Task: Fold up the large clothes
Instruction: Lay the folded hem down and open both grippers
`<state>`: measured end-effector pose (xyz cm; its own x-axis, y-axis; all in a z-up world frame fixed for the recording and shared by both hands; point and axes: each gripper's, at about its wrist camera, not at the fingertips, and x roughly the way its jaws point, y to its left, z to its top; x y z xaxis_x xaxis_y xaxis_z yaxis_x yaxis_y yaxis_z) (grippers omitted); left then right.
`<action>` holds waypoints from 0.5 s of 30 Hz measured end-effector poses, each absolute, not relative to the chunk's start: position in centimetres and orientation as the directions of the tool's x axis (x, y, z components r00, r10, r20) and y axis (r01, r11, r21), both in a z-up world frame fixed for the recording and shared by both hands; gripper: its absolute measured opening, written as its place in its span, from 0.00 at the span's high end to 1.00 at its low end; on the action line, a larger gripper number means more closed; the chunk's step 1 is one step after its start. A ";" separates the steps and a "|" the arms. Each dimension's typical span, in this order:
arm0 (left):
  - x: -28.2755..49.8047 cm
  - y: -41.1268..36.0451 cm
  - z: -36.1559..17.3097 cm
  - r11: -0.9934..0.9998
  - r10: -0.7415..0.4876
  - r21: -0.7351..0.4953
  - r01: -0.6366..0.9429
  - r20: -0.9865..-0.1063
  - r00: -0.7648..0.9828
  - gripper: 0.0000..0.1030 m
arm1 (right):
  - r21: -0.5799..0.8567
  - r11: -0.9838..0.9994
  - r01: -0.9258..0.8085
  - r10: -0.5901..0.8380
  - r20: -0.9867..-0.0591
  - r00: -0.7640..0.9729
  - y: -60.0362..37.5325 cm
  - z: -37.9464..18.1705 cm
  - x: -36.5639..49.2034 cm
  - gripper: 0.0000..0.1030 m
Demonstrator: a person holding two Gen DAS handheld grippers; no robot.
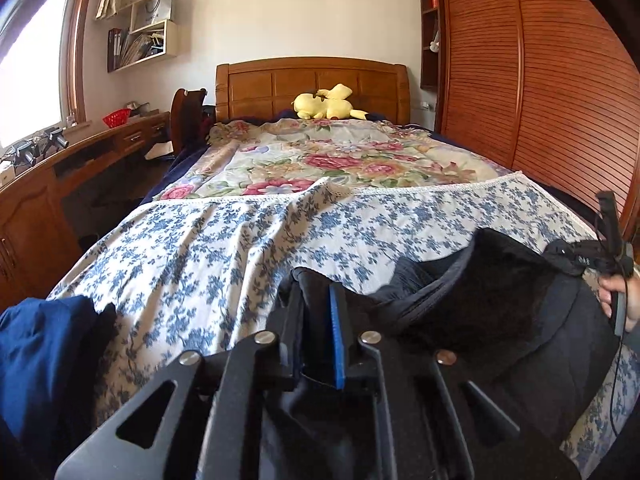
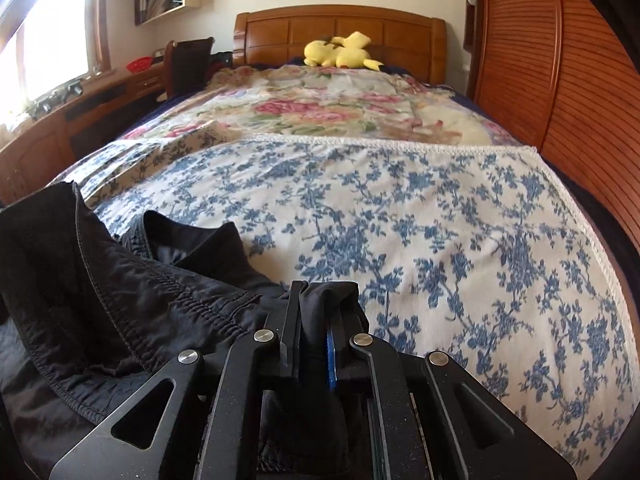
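While both jaws are closed on the black garment, left gripper and right gripper hold it bunched above the blue-flowered sheet; folding seems barely begun

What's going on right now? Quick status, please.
Left gripper and right gripper: jaws shut on black garment. Garment bunched over blue-flowered sheet. Blue cloth nearby, left.

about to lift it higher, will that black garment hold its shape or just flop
Probably floppy: the black garment sags in creases between the left claw and the right claw. It looks thin and light, so likely easy to lift, and the stitched hem may drag on the bedspread.
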<state>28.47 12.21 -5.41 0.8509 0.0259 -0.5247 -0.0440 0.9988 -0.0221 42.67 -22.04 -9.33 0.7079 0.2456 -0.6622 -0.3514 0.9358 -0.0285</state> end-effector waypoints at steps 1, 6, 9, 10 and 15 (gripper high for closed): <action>27.9 11.8 -5.6 0.999 0.031 -0.008 -0.041 -0.523 0.852 0.81 | -0.028 0.936 -0.351 0.246 -0.663 0.708 -22.0 -9.4 42.6 0.95; 25.5 10.7 -6.2 1.000 0.023 0.000 -0.027 -0.506 0.862 0.70 | -0.041 0.934 -0.356 0.240 -0.665 0.707 -21.7 -9.3 41.8 0.86; 24.3 10.6 -6.9 0.999 -0.002 -0.032 -0.015 -0.485 0.874 0.68 | -0.050 0.933 -0.356 0.237 -0.660 0.713 -21.4 -8.9 40.9 0.70; 24.3 10.4 -7.2 1.000 -0.015 -0.030 0.000 -0.493 0.870 0.67 | -0.055 0.933 -0.355 0.235 -0.656 0.717 -21.4 -8.8 40.6 0.63; 24.1 10.1 -8.3 0.998 -0.058 -0.041 0.043 -0.505 0.861 0.66 | -0.106 0.939 -0.327 0.195 -0.619 0.761 -21.7 -7.6 38.5 0.40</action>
